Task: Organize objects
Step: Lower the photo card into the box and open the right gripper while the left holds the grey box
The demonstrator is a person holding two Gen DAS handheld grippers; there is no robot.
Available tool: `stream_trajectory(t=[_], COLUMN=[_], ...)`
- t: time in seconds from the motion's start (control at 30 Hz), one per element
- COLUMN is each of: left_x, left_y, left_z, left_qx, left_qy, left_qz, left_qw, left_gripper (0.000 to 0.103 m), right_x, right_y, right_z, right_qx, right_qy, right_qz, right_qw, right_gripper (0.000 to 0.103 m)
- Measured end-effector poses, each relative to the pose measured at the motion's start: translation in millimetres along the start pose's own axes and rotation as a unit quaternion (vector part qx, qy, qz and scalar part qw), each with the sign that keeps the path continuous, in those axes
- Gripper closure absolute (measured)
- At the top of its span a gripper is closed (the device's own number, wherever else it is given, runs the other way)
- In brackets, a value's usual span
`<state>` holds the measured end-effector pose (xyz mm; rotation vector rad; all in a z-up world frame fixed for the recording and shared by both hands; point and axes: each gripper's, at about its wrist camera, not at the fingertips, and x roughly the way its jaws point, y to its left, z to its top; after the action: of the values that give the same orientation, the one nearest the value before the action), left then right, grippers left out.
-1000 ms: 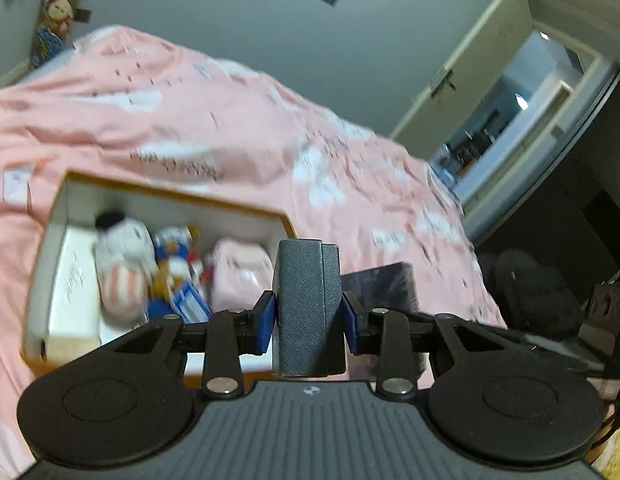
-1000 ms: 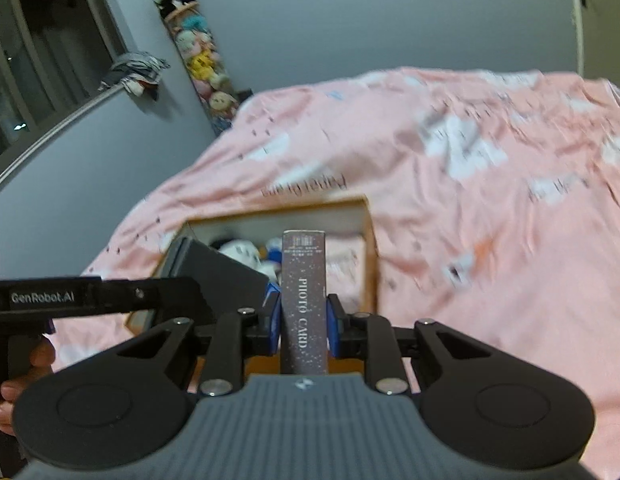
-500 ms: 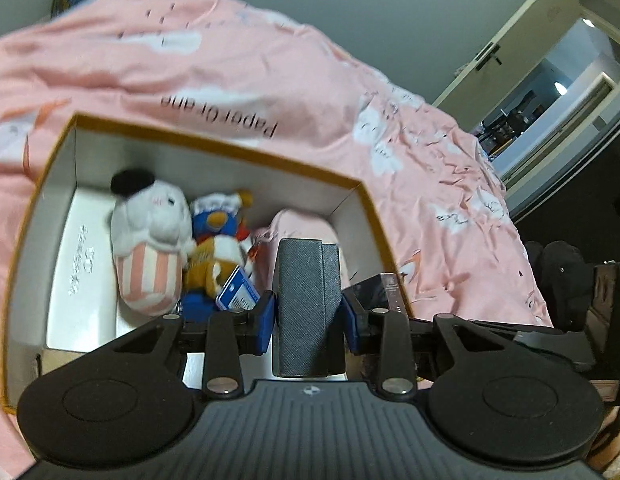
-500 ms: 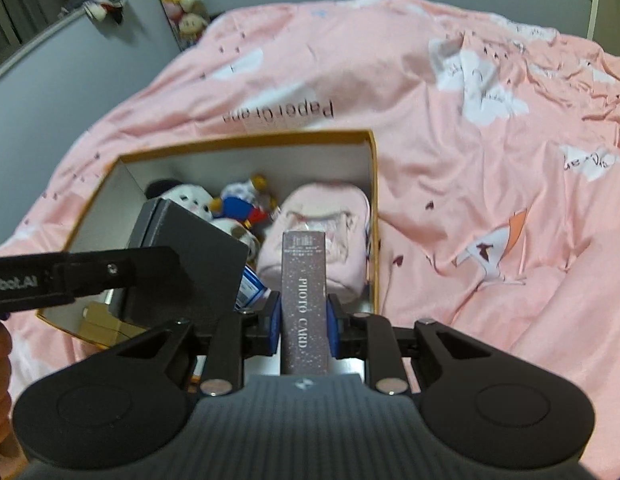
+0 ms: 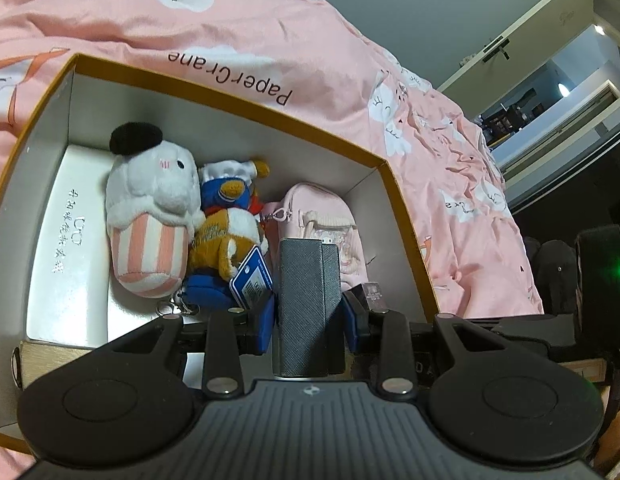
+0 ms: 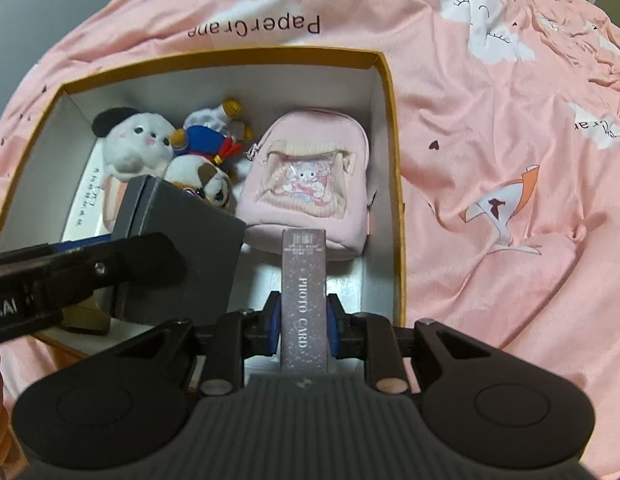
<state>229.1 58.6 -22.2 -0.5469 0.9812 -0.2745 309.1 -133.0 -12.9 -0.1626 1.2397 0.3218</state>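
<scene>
Right gripper [image 6: 301, 330] fingers pinch a "PHOTO CARD" box [image 6: 304, 304], long axis pointing down into the open box [image 6: 391, 128]; left gripper [image 5: 308, 320] pinches a grey case [image 5: 306, 304] above it. Bedsheet [image 6: 489, 160] reads "PaperCrane".

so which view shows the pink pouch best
The right wrist view: the pink pouch shows its whole front and cartoon window. In the left wrist view the pink pouch lies partly behind the grey case.
</scene>
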Motion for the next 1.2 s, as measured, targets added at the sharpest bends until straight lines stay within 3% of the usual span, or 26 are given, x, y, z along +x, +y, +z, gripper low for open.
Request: stream_trajectory(t=[0.6,1.2], left_x=[9.7,5.9], left_y=[3.1,6.0], left_z=[-5.3,-7.3], left_qx=[-0.011,-0.005], left_qy=[0.023,0.020], left_qz=[0.011,0.010], left_qw=[0.9996,0.9997], left_gripper=[0.064,0.064], right_x=[12.8,6.7], right_y=[17.9,4.0], right_z=[-0.9,-0.9], right_qx=[-0.077,-0.058], right_qy=[0.026,0.011], right_qz=[-0.038,0.000], right_qw=[0.996,0.998], right_gripper=[0.079,0.084])
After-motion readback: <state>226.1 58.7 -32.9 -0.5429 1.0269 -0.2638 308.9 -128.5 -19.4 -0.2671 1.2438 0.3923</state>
